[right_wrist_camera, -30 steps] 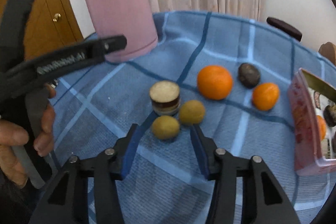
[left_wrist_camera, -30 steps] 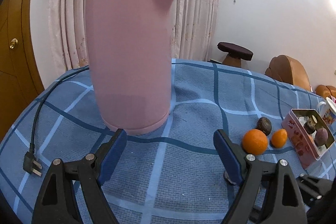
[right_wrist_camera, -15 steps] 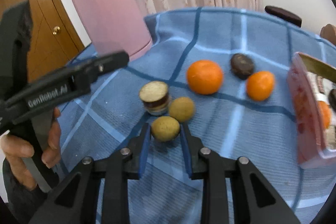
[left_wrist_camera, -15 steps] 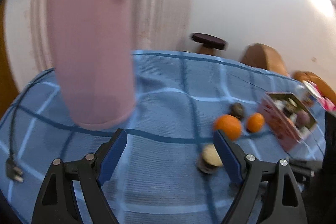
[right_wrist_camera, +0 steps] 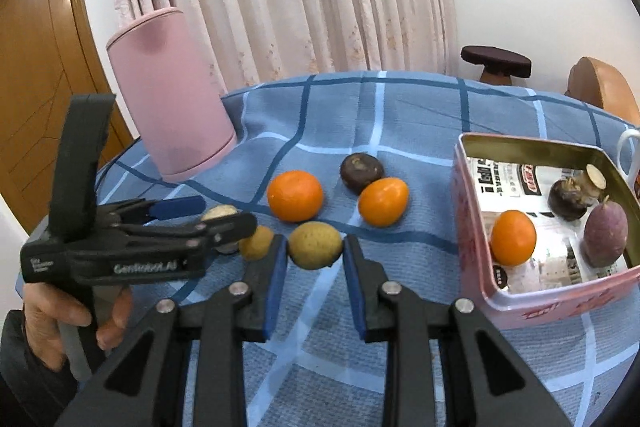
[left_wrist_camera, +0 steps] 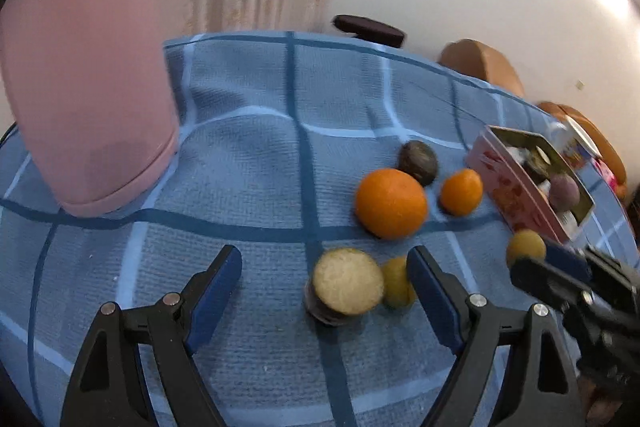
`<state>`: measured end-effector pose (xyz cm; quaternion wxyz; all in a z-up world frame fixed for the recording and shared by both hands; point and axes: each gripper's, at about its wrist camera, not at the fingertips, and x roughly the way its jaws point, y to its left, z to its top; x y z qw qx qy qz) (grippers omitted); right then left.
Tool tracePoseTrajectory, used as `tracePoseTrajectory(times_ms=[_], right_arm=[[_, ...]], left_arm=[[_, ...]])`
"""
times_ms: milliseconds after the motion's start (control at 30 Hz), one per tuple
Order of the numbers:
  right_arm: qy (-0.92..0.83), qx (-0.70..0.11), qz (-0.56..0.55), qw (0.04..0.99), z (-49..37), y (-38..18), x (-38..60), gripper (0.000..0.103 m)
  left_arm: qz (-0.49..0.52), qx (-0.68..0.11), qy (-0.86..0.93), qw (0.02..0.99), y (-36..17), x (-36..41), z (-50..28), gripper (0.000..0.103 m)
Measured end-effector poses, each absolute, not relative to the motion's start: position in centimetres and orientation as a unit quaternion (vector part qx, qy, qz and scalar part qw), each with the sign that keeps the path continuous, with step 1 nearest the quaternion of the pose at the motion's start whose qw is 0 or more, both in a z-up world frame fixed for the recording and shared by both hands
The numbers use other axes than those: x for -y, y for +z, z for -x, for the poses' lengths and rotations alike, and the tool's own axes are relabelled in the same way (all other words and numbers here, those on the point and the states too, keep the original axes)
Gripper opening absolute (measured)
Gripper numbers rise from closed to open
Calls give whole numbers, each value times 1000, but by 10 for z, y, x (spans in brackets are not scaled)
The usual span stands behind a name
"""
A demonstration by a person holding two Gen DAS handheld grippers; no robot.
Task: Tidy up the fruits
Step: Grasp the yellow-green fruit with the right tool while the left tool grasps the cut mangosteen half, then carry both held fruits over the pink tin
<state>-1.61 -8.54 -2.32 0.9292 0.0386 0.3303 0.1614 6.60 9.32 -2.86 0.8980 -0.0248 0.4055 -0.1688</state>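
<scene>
My right gripper (right_wrist_camera: 315, 254) is shut on a yellow-green fruit (right_wrist_camera: 315, 245) and holds it above the blue checked cloth; that fruit also shows in the left wrist view (left_wrist_camera: 525, 248). My left gripper (left_wrist_camera: 324, 279) is open, with a cut brown-skinned piece (left_wrist_camera: 347, 286) and a second yellow-green fruit (left_wrist_camera: 396, 283) lying between its fingers. A large orange (right_wrist_camera: 295, 195), a small orange (right_wrist_camera: 383, 201) and a dark round fruit (right_wrist_camera: 361, 167) lie on the cloth. The pink tin (right_wrist_camera: 472, 211) at right holds an orange, a purple fruit and a dark fruit.
A tall pink kettle (right_wrist_camera: 170, 95) stands at the back left of the table. A white mug (right_wrist_camera: 628, 163) sits behind the tin. Curtains, a dark stool (right_wrist_camera: 495, 61) and a wooden door lie beyond the table.
My right gripper closed on the yellow-green fruit and lifted it off the cloth. My left gripper swung right, away from the kettle, toward the fruit cluster, still open.
</scene>
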Motion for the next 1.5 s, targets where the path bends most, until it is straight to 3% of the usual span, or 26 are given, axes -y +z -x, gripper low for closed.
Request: tracePoseTrajectory(times_ms=[300, 433, 633, 800, 833, 967, 1000, 1167, 1500], right_arm=[[159, -331, -43, 929, 13, -26, 84, 31], [160, -337, -43, 927, 12, -28, 83, 31], [159, -338, -49, 926, 11, -27, 85, 31], [157, -339, -54, 926, 10, -27, 88, 31], [157, -338, -54, 926, 9, -27, 88, 31], [153, -330, -54, 930, 11, -26, 91, 31], [152, -324, -52, 932, 12, -24, 91, 31], [152, -294, -50, 942, 19, -15, 96, 31], [94, -219, -20, 971, 24, 10, 127, 31]], left_arm=[[61, -410, -144, 899, -26, -118, -60, 86], [11, -375, -100, 922, -18, -114, -53, 87], [-90, -407, -82, 905, -32, -78, -60, 87], [-24, -431, -99, 896, -37, -96, -71, 85], [-19, -432, -104, 896, -38, -95, -73, 84], [-20, -421, -150, 894, -34, -85, -64, 40], [-32, -419, -153, 894, -34, -80, -62, 37], [1, -395, -151, 906, -25, -91, -58, 37], [70, -254, -113, 958, 9, -110, -26, 36]])
